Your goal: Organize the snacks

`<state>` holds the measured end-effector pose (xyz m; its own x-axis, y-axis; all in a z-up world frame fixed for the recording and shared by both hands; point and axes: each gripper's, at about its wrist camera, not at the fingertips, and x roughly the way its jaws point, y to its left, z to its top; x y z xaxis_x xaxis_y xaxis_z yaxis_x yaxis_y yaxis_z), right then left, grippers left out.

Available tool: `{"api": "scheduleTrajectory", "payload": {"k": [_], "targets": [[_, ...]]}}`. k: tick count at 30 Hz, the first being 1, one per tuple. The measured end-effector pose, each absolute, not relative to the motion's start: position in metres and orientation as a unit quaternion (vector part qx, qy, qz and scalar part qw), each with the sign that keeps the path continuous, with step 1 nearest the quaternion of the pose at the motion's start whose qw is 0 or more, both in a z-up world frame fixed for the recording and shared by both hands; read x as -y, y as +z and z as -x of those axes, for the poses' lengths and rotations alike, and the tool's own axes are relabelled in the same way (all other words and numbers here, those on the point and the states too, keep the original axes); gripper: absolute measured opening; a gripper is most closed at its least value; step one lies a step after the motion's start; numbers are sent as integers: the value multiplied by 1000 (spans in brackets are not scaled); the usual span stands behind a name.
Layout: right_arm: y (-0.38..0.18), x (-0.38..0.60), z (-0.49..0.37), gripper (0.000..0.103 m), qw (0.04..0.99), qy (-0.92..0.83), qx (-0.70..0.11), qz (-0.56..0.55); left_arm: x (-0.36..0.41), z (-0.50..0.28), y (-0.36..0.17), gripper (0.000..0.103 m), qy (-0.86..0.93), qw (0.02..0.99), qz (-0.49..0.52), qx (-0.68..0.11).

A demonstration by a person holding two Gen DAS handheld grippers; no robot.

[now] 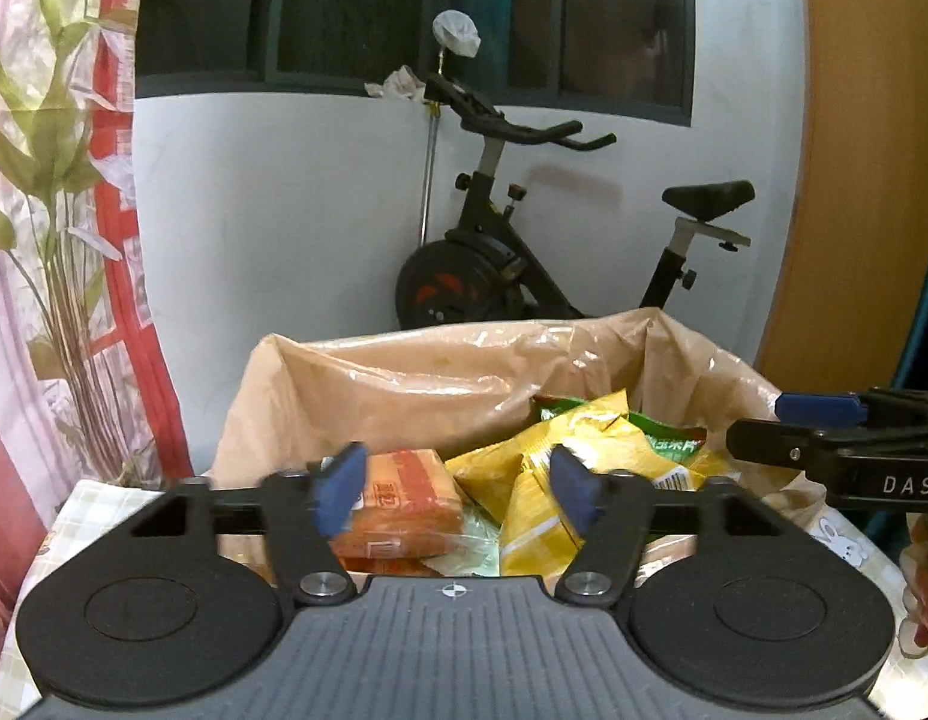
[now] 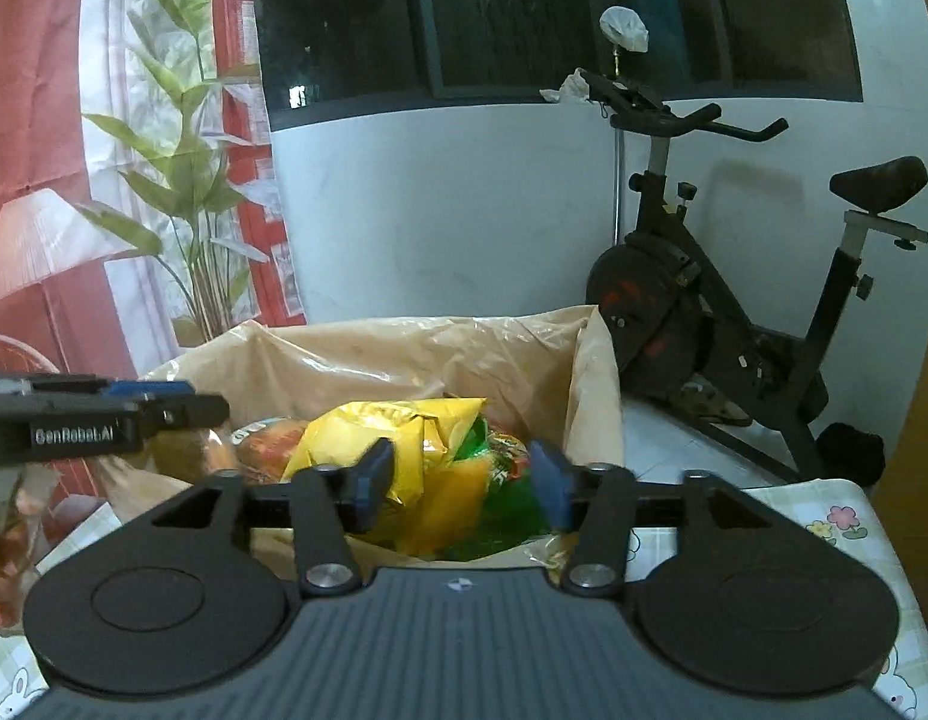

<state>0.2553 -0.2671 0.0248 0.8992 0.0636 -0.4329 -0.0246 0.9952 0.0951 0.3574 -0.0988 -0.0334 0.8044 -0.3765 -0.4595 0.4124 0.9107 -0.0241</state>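
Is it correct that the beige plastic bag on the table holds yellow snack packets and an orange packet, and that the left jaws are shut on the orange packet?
Not quite. The left wrist view shows the left gripper with its jaws open and nothing between them. The beige plastic bag does hold the yellow snack packets and the orange packet.

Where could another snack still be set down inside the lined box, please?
The bare liner along the far wall of the box is free. The near half is crowded: orange packs left, yellow bags and green bag right. Both grippers hover open.
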Motion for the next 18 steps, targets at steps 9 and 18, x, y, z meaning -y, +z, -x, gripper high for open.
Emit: {"api": "scheduleTrajectory", "payload": {"k": [9,18], "targets": [[45,263,-238,92,977,13,-210,-43,90,-325,-1,93,-195,958,-47,-207],[73,253,-206,102,983,0,-181,-45,83,-284,30,97,-148,973,-47,-172]]}}
